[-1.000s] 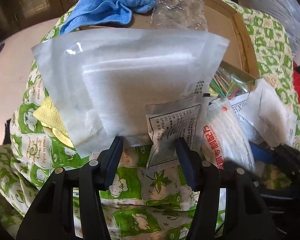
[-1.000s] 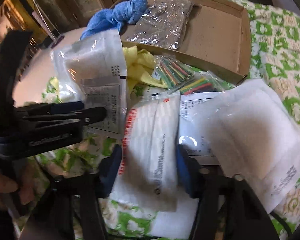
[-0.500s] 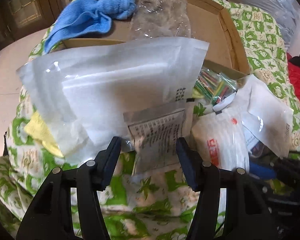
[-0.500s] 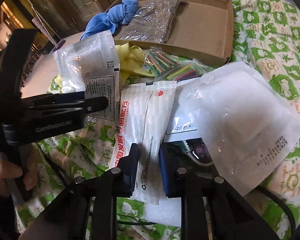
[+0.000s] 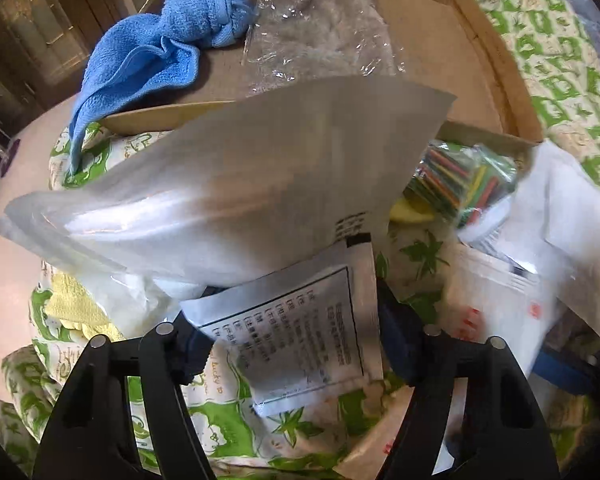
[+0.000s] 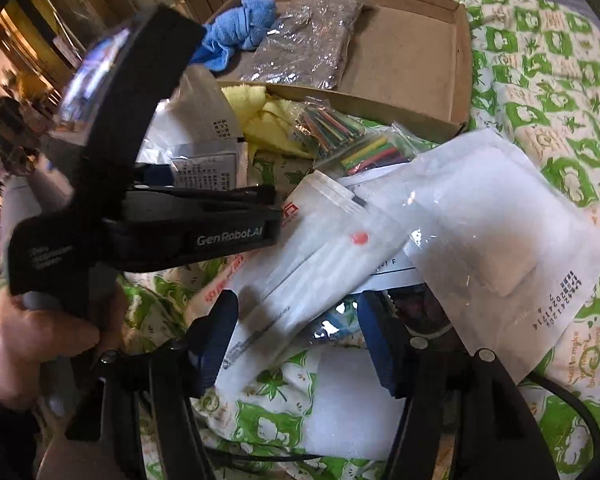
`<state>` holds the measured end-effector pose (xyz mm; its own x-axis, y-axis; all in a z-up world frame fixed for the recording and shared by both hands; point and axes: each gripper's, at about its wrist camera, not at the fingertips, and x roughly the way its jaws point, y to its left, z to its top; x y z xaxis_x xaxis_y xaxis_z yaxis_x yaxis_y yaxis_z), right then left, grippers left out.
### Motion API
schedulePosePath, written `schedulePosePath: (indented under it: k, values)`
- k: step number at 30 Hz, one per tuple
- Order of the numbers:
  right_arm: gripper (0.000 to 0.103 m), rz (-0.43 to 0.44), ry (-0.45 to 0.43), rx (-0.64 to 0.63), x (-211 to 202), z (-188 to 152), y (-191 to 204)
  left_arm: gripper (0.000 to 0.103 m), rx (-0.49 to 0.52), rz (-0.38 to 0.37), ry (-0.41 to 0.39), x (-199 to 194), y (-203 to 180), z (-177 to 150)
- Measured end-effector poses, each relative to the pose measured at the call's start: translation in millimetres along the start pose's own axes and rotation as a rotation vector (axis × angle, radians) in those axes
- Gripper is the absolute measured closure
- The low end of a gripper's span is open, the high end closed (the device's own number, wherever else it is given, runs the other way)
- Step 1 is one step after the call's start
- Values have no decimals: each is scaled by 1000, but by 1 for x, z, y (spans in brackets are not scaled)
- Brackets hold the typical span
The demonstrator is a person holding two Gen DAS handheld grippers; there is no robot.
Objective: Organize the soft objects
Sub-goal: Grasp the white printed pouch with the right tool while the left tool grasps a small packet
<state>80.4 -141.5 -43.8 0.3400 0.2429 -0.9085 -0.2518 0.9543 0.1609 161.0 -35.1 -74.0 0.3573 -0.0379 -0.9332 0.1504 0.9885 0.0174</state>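
Observation:
In the left wrist view my left gripper (image 5: 296,344) is shut on a white gauze pouch (image 5: 260,184), with the pads on the edges of its printed flap. The pouch hangs over the near wall of the cardboard box (image 5: 488,64). The box holds a blue towel (image 5: 172,40) and a clear bag of grey stuff (image 5: 320,28). In the right wrist view my right gripper (image 6: 300,340) has its jaws opening. A long white pack with red print (image 6: 300,272) lies between them, and the pads do not press on it. The left gripper (image 6: 274,208) is at the left of that view.
Green patterned cloth (image 6: 540,80) covers the surface. Yellow cloth (image 6: 260,116) and bags of coloured sticks (image 6: 340,132) lie before the box. A large white pouch (image 6: 492,232) lies at the right, and a foam sheet (image 6: 352,404) lies below. A hand (image 6: 32,340) holds the left gripper.
The left gripper carried its pouch closer to the box. The right gripper pinched the red-print pack half a second ago; its jaws now stand wide apart around it.

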Motion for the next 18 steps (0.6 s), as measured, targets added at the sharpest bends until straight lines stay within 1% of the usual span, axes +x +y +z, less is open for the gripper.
schedulePosePath:
  k: [1, 2, 3, 4, 6, 9, 14, 16, 18]
  values:
    - [41, -3, 2, 2, 1, 1, 3, 45, -4, -13, -2, -5, 6, -3]
    - [41, -9, 3, 0, 0, 0, 5, 52, -14, -40, 2, -10, 11, -7]
    - [41, -14, 1, -3, 0, -1, 6, 60, -35, -89, 17, -14, 18, -12]
    - [41, -14, 0, -6, -1, -1, 7, 61, -52, -123, 31, -19, 24, -17]
    - [41, -9, 3, 1, -2, -3, 4, 63, -81, -188, 38, -28, 36, -25]
    - [41, 9, -1, 51, -11, -8, -7, 63, -120, -253, 49, -39, 50, -32]
    - [41, 38, -12, 90, -26, -11, -13, 63, -150, -335, 92, -43, 60, -39]
    - [41, 70, 3, 98, -26, -7, -8, 63, -151, -325, 81, -50, 62, -45]
    - [41, 95, 34, 111, -18, 0, -2, 63, -152, -303, 60, -52, 65, -41]
